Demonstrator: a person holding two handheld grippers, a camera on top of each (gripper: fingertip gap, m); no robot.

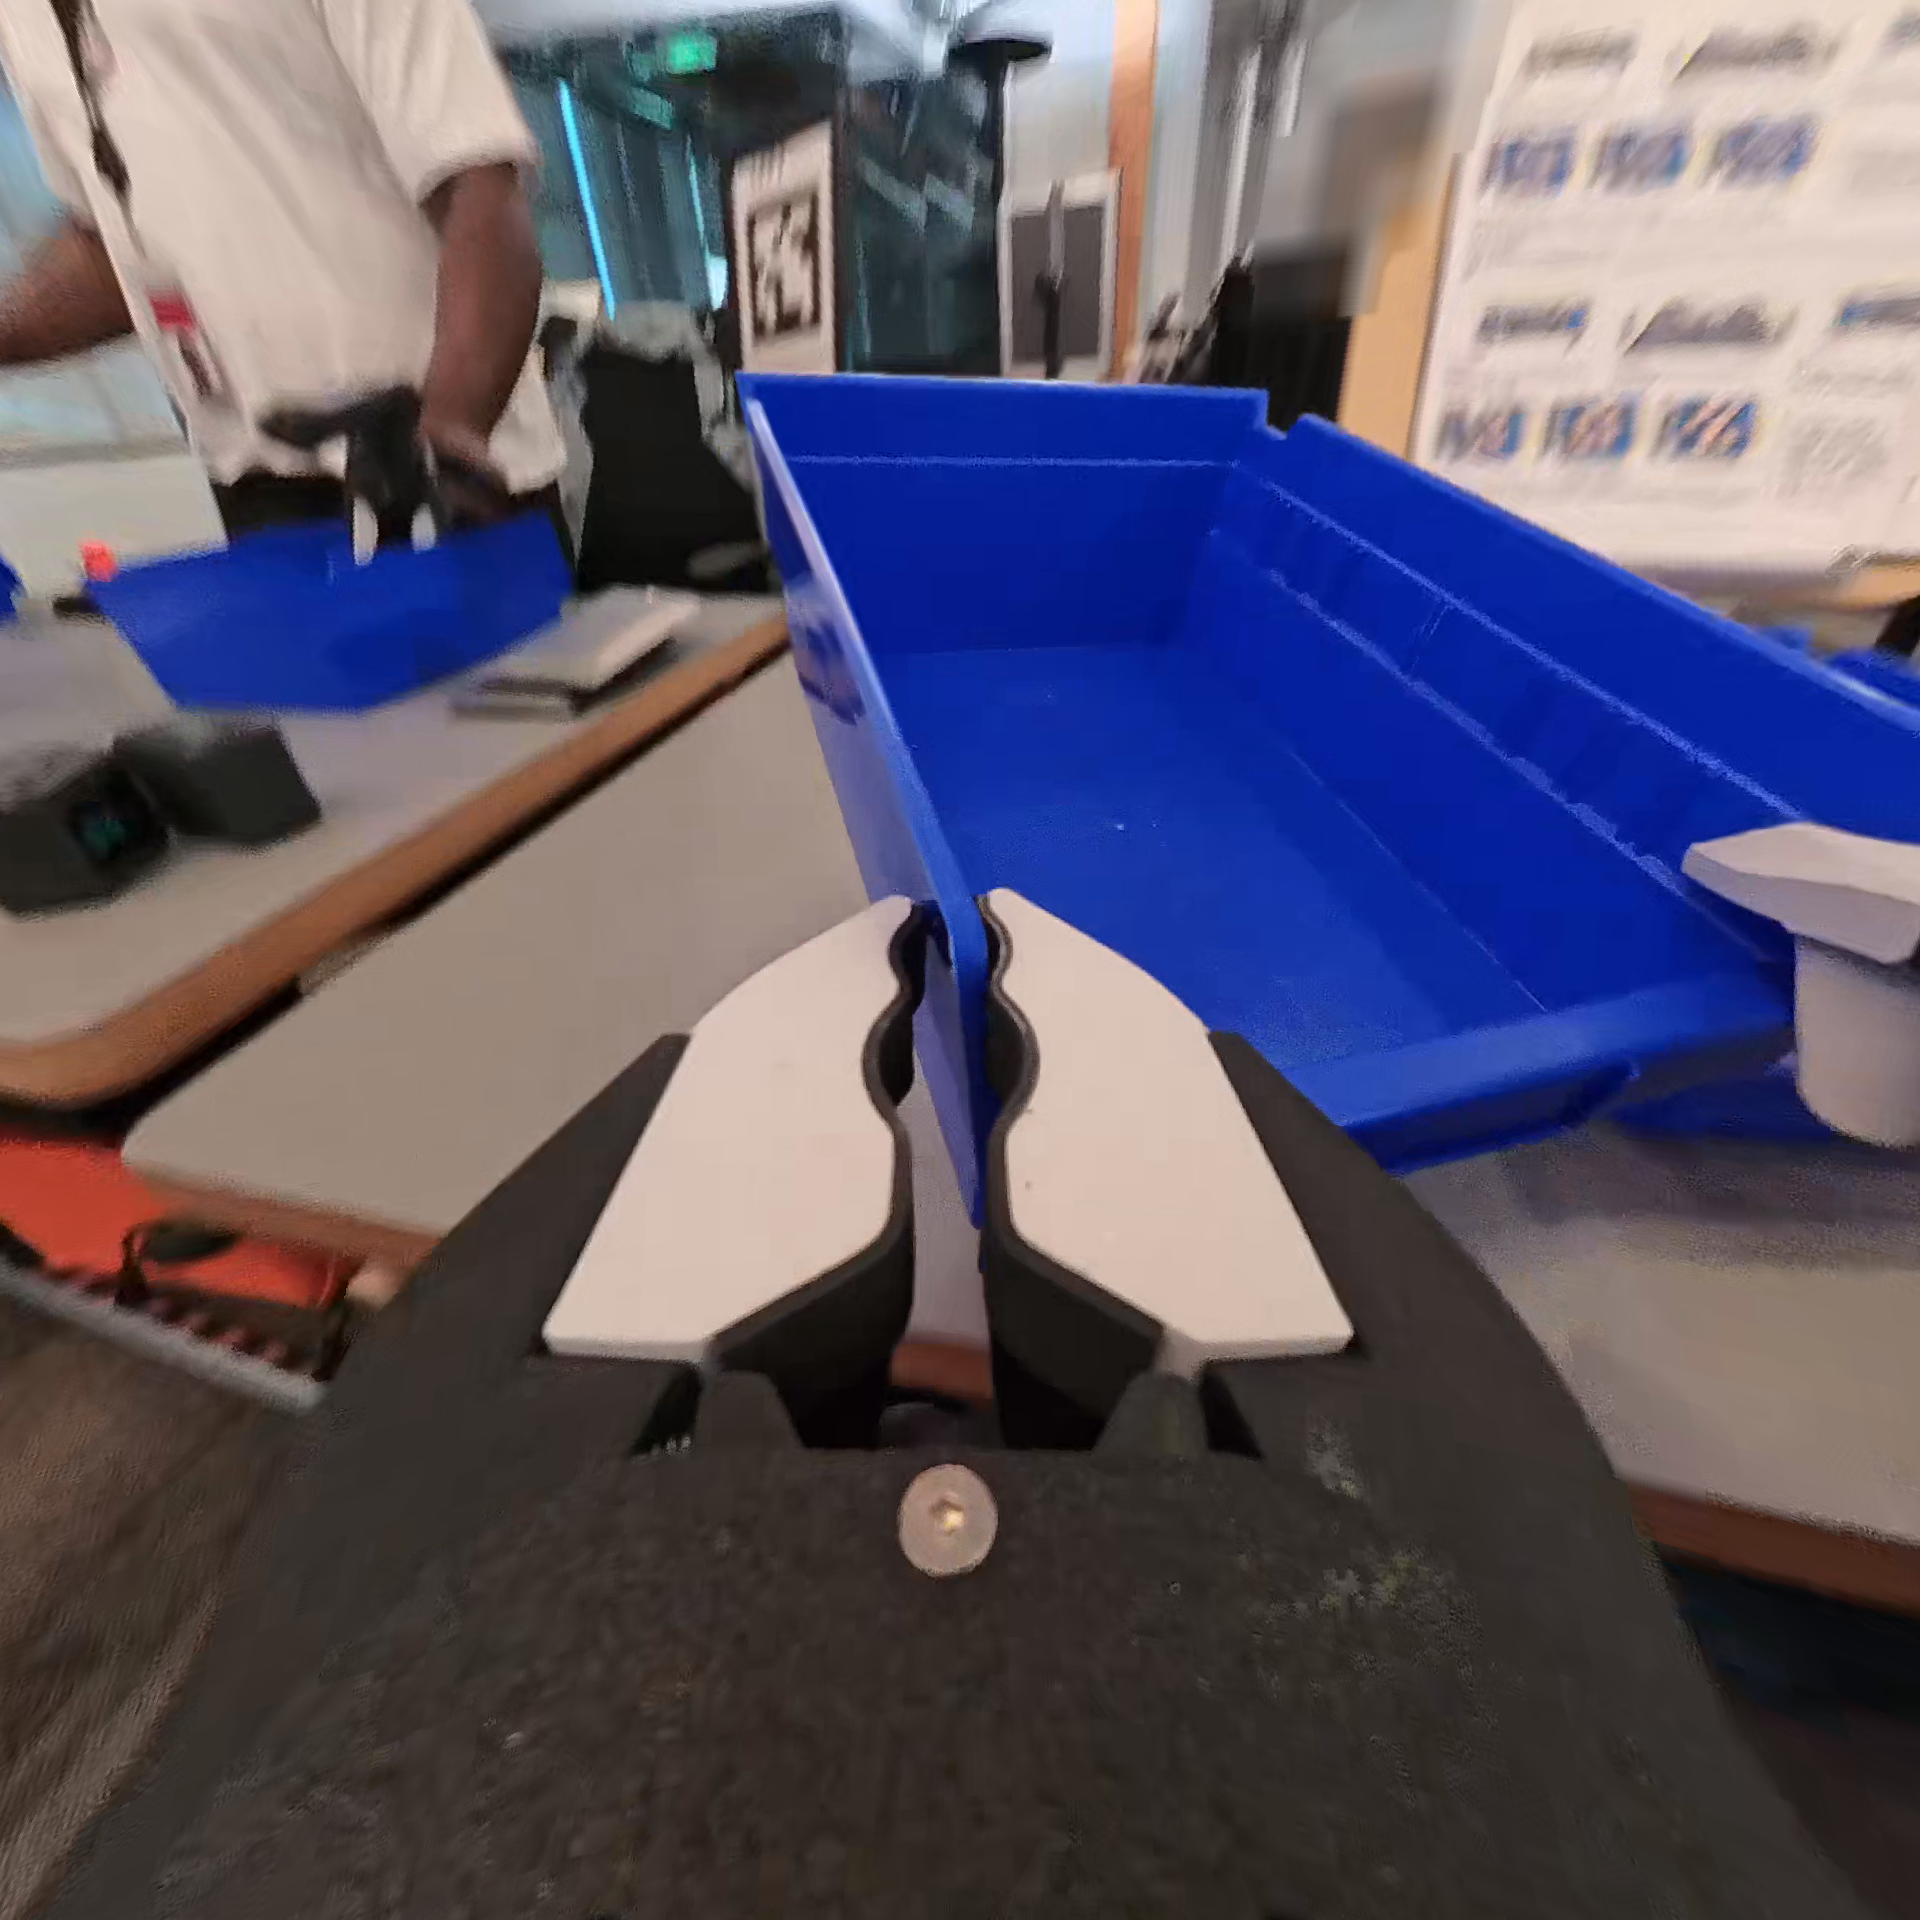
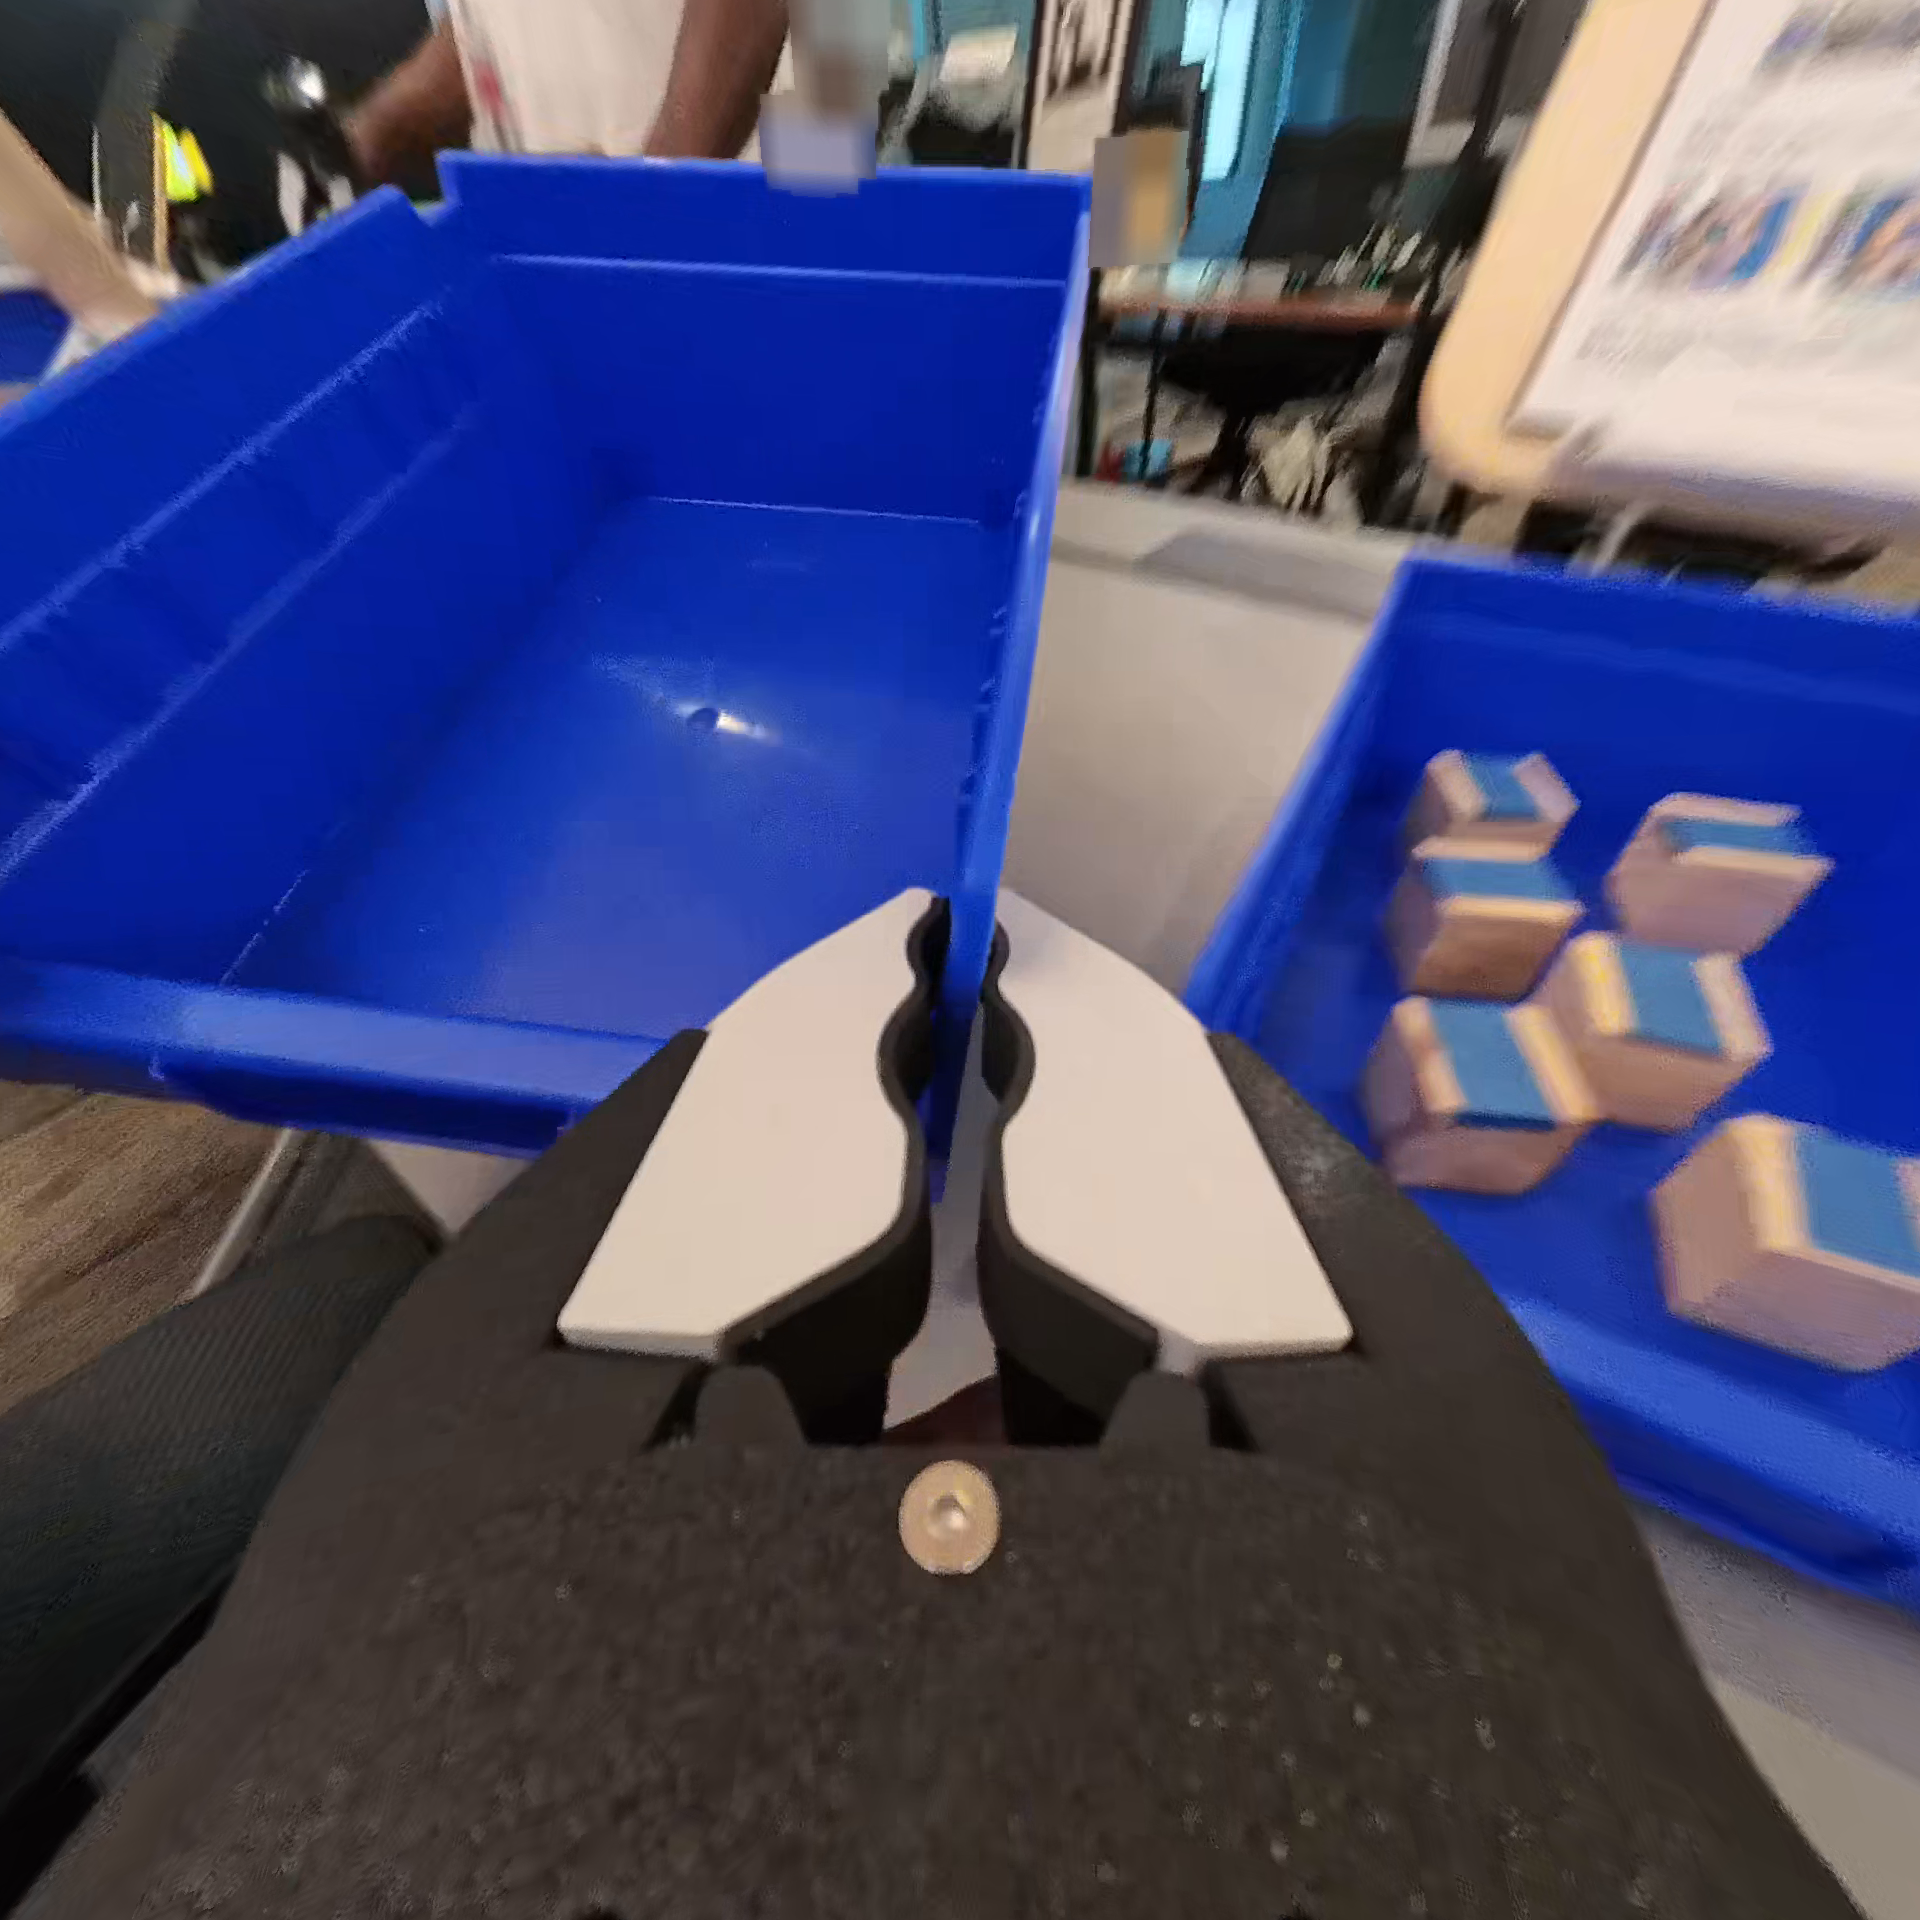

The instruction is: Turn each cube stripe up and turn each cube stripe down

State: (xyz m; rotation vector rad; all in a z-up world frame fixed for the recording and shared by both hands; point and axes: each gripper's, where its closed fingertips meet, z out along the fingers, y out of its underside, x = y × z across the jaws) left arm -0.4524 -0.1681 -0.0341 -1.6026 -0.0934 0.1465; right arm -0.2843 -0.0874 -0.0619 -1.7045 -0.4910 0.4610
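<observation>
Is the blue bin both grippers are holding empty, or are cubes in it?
Empty: the held blue bin shows only bare floor in both views. The cubes sit in a second bin to its right.

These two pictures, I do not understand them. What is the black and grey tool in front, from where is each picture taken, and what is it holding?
Each picture comes from a camera on a hand-held two-finger gripper, looking along its fingers. The left gripper pinches one side wall of an empty blue plastic bin; the right gripper pinches the opposite wall. So the bin is held between both. Beside it, a second blue bin on the grey table holds wooden cubes with blue stripes, stripes up.
</observation>
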